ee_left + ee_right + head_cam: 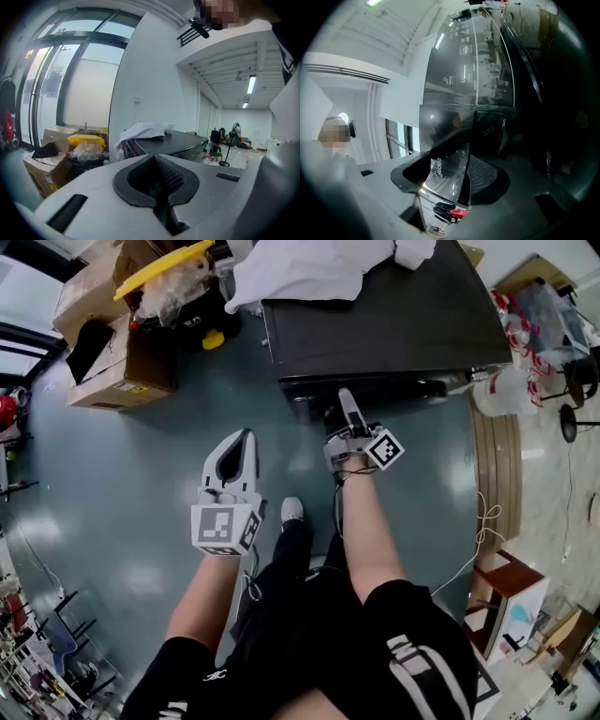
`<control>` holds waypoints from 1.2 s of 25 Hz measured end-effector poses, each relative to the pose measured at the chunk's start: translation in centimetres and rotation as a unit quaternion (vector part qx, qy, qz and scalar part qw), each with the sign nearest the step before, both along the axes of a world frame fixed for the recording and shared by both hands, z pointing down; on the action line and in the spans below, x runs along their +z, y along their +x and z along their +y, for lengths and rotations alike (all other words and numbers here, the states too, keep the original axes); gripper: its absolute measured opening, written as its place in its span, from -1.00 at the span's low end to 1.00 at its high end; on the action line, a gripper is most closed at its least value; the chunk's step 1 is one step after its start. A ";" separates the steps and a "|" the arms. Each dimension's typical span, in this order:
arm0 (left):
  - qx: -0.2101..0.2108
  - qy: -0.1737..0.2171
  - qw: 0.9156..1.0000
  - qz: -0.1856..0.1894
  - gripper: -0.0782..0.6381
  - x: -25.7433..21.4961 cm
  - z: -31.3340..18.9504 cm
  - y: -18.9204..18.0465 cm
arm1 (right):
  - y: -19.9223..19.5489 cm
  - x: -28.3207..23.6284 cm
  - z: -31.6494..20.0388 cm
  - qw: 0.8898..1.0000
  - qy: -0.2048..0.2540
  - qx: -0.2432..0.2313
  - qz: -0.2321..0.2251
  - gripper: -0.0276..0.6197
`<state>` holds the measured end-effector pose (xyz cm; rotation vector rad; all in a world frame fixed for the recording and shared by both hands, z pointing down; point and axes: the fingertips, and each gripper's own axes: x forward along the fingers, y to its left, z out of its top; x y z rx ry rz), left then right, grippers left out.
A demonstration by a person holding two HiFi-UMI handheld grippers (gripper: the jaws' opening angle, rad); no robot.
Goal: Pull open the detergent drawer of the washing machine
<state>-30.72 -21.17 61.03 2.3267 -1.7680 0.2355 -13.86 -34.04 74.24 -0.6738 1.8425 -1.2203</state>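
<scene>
Detergent drawer (pixel 445 180) at upper front edge of washing machine (pixel 394 324), glossy face toward the person, long side along that edge, apparently pinched by right gripper (pixel 346 401); mostly hidden from above. Left gripper (pixel 247 439) pressed together, empty.

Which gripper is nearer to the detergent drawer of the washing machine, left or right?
Right. The right gripper is at the front of the washing machine, with the detergent drawer between its jaws. The left gripper hangs over the floor, apart from the machine.

We see glossy grey floor (pixel 141 474) under cardboard boxes (pixel 117 376); tall windows (pixel 70 79) behind boxes; white wall (pixel 150 70) right of boxes.
</scene>
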 end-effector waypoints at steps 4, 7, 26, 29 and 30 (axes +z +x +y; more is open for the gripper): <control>-0.001 -0.003 1.000 0.002 -0.80 -0.2 0.4 0.0 | -0.2 0.2 0.5 1.000 -0.010 -0.012 0.010 -0.15; 0.001 -0.007 1.000 0.003 -0.80 -0.3 0.6 -0.1 | -0.4 0.1 1.1 1.000 -0.011 -0.013 0.007 -0.15; 0.053 0.015 0.998 0.007 -0.80 -3.4 3.6 1.2 | 3.0 -0.6 10.8 1.000 -0.006 0.010 -0.007 -0.15; 0.057 0.014 0.998 0.007 -0.80 -3.6 4.4 1.5 | 3.3 -0.3 12.5 1.000 -0.018 0.011 -0.013 -0.15; 0.058 0.014 0.998 0.009 -0.80 -3.6 4.7 1.7 | 3.5 -0.3 13.0 1.000 -0.020 0.012 -0.014 -0.15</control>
